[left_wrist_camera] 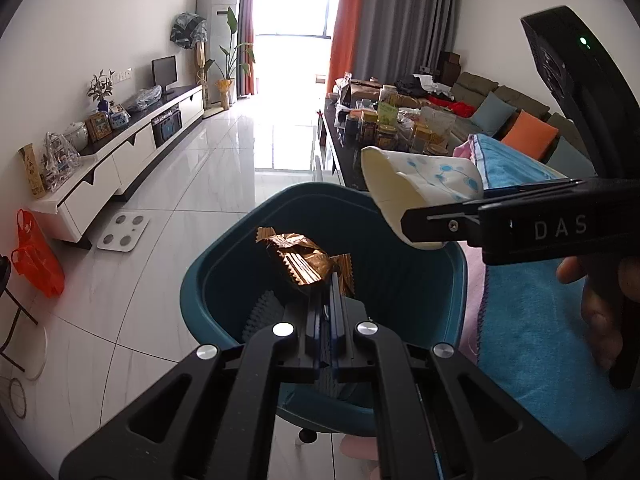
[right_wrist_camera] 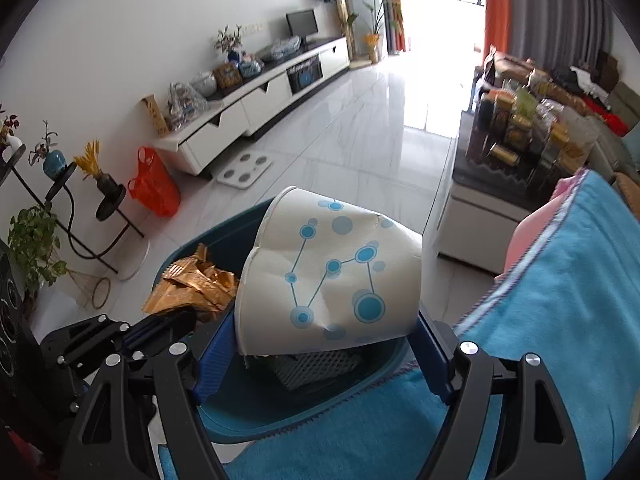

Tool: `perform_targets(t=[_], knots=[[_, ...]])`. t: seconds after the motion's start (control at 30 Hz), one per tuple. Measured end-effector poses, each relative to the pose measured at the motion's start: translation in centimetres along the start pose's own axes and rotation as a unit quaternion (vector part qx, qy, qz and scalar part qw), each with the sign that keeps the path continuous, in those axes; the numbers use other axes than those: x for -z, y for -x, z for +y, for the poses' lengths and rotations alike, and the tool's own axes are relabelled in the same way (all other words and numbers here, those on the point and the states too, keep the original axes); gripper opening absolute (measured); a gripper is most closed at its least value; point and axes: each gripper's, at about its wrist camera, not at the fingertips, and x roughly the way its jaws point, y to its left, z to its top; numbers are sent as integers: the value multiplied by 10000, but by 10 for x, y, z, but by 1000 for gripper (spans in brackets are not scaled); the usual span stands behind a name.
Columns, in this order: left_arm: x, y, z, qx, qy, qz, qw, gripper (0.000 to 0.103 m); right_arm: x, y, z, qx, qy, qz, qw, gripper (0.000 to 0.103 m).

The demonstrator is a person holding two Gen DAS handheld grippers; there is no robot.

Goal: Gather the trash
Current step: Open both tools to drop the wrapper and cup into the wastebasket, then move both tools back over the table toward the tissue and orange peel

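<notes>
Left wrist view: one teal bin (left_wrist_camera: 224, 280) on the floor, both my tongs over its mouth so drops land inside. One paper cup (left_wrist_camera: 404, 188), on its side, clamped across its wide body by my right tongs (right_wrist_camera: 326, 344). One gold wrapper (left_wrist_camera: 304, 258), pinched at its edge by my left tongs (left_wrist_camera: 326, 300), fingers together. Neither is in the bin yet.

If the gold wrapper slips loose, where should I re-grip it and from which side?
Judging from its pose, pinch the gold wrapper across its bunched middle, coming from above over the teal bin. The crimped ends are thin and floppy, while the crumpled centre gives the left gripper bulk to clamp.
</notes>
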Motion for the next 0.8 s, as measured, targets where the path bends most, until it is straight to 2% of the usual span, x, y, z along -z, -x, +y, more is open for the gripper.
perform_targets(t=[0.2, 0.23, 0.3, 0.37, 0.57, 0.8], knots=[[-1, -29, -4, 3, -86, 197, 9998, 8, -4, -13, 2, -26, -5, 273, 9996, 77], [-1, -34, -5, -30, -95, 221, 9997, 11, -5, -16, 1, -121, -62, 328, 9994, 77], [-1, -41, -6, -70, -65, 276, 9996, 37, -7, -16, -5, -132, -176, 329, 9992, 77], [-1, -43, -6, -81, -25, 231, 9997, 49, -6, -14, -6, -177, -219, 280, 9992, 83], [-2, -33, -5, -208, 40, 70, 9998, 60, -3, -3, -16, -266, -427, 86, 9987, 85], [-12, 13, -5, -315, 148, -350, 9988, 75, 7, 31, -24, -459, -622, -403, 9962, 86]])
